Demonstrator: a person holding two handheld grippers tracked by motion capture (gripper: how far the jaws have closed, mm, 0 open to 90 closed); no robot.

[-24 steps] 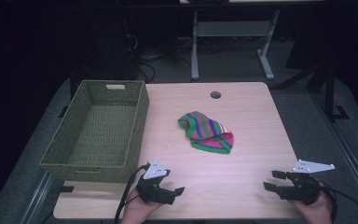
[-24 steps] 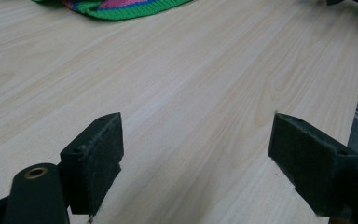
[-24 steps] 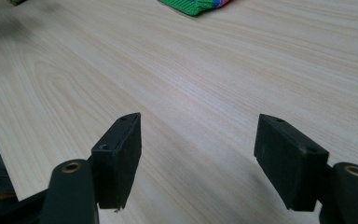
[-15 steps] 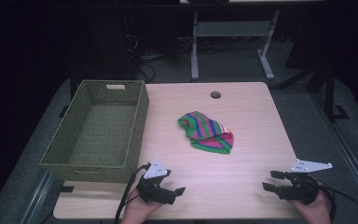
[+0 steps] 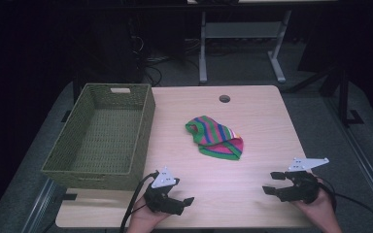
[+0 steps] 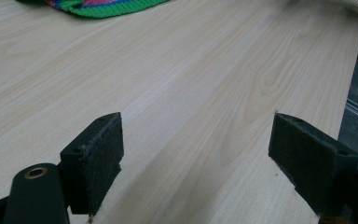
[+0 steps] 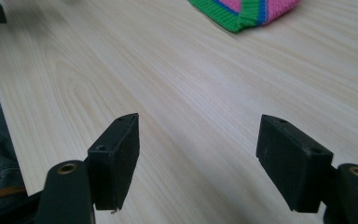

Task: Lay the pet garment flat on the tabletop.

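At table edge [image 5: 213, 221], tools [image 5: 187, 201] agape.

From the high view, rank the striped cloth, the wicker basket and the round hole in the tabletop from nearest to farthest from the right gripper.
Measured from the right gripper at the table's near right edge:
1. Striped cloth, mid-table, up and to the left of the gripper.
2. Round hole, near the table's far edge, beyond the cloth.
3. Wicker basket, on the table's left side, past the left gripper.

Surface [image 5: 267, 131]: pale matt wood grain. Striped cloth [image 5: 216, 137]: ribbed knit. Basket [image 5: 143, 133]: woven green fibre. Tongs: pads [image 6: 98, 154] of matt black foam.
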